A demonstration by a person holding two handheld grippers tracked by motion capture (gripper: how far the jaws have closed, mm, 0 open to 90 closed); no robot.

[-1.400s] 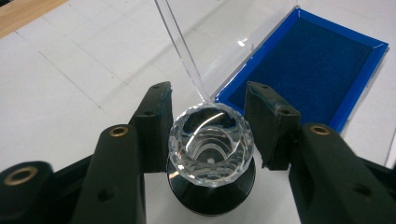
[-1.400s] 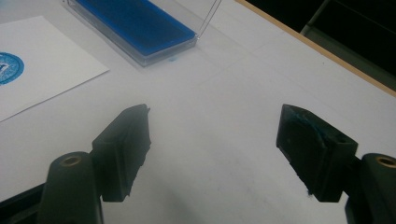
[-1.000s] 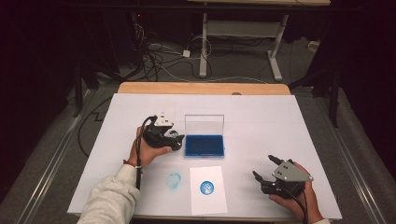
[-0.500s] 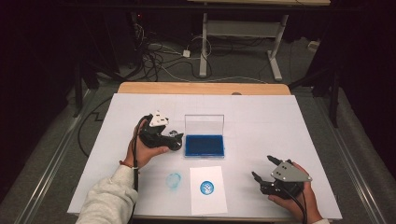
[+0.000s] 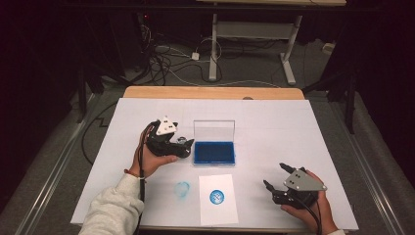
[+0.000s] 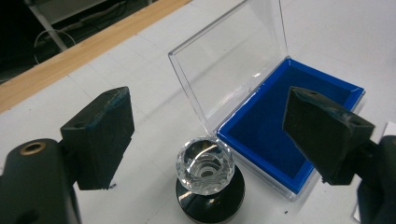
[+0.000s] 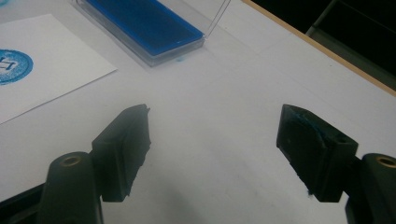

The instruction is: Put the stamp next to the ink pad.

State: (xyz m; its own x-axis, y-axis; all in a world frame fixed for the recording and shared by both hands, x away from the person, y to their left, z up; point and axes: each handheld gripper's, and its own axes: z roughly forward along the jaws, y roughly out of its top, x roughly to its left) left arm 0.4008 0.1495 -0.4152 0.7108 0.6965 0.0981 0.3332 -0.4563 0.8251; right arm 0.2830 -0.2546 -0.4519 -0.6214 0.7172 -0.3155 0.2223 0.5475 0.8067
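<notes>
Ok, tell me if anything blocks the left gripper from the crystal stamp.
Nothing visible does. The stamp stands upright on the table between the left gripper's just-opened jaws, untouched by either, beside the open ink pad.

A white surface [image 5: 303,127] with a wooden far edge carries an open blue ink pad case [image 5: 214,152]. Just left of the case stands a crystal-topped stamp [image 6: 205,165], upright. Nearer than the case lies a white sheet [image 5: 218,198] bearing a blue round print, with a blue smudge [image 5: 182,189] beside it.
</notes>
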